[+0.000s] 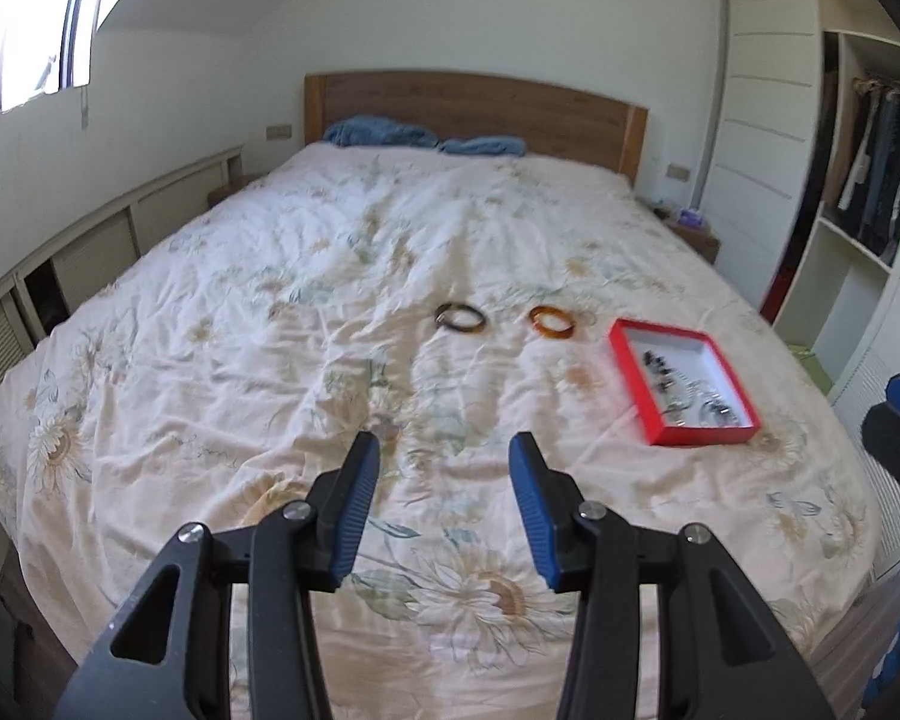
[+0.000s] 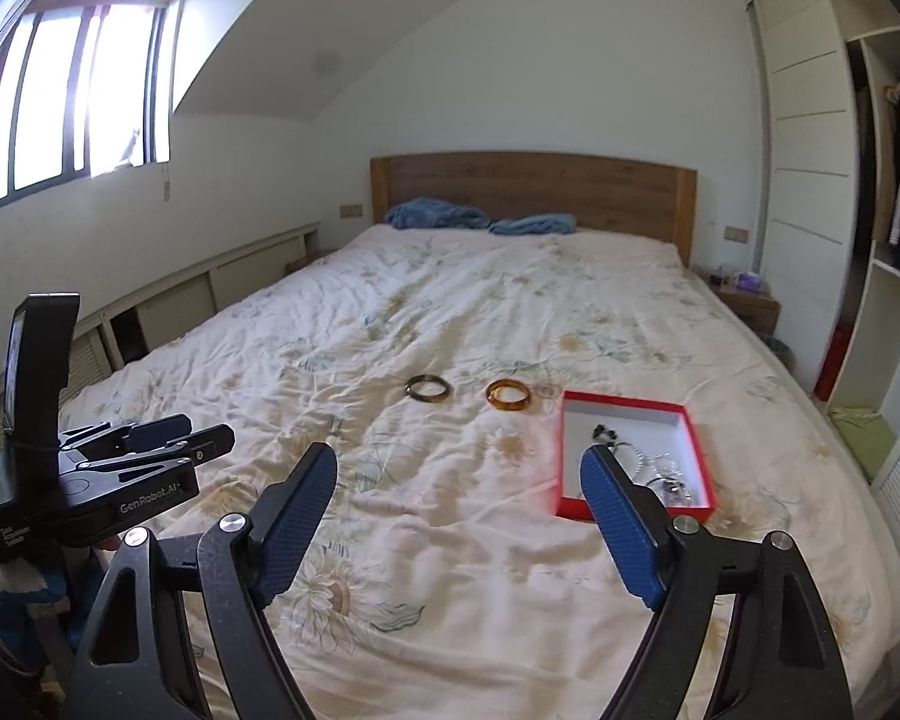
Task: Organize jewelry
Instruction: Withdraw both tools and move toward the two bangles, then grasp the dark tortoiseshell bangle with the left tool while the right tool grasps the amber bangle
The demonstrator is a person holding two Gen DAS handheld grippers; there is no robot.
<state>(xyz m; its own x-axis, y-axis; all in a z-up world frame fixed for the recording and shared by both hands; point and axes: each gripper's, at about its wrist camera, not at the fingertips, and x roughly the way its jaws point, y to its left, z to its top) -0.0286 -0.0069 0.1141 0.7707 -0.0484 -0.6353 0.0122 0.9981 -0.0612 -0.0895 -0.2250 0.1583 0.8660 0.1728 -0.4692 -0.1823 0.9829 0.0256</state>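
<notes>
Jewelry partly sorted: some pieces lie in the red box, ahead-right of both tongs. A dark bangle and an amber bangle remain on the bed, well ahead. Left tongs and right tongs stand apart, empty.

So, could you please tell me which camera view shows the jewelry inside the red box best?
The left wrist view: the red box lies unobstructed, its jewelry fully visible. In the right wrist view, the right claw finger partly covers the box.
</notes>
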